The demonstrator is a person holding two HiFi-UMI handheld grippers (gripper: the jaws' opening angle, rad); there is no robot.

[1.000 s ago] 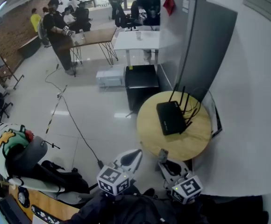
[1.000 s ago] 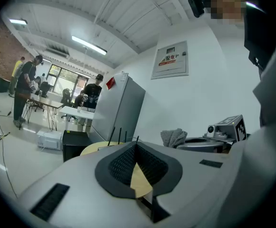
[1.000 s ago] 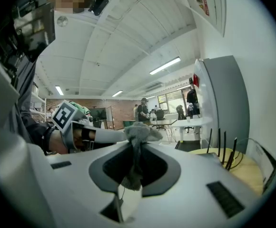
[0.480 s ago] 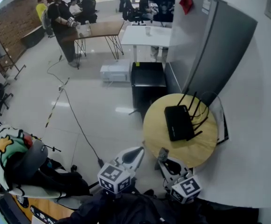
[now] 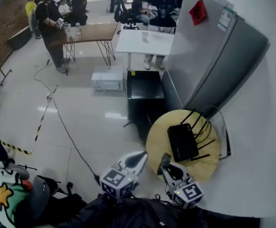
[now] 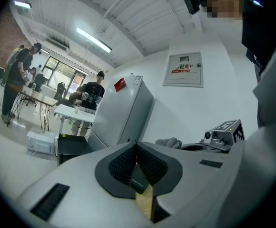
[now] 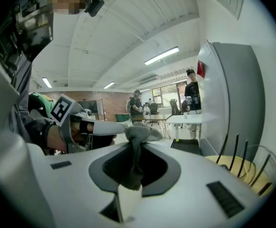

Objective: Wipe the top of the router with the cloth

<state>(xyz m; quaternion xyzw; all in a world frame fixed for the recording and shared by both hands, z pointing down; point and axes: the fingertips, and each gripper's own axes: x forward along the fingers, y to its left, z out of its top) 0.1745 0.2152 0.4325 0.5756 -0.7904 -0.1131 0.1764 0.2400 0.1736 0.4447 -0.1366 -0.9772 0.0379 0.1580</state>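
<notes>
Grips the cloth (image 7: 137,136) in the closed right gripper (image 5: 166,161); shows the left gripper (image 5: 139,158) pressed together, empty. Places the router (image 5: 182,142) on the round table (image 5: 153,144), just beyond and right of the right gripper, nearer it, long axis near-to-far.

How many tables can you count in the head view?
3: round table under the router, white table and brown table farther back; others may be hidden.
</notes>
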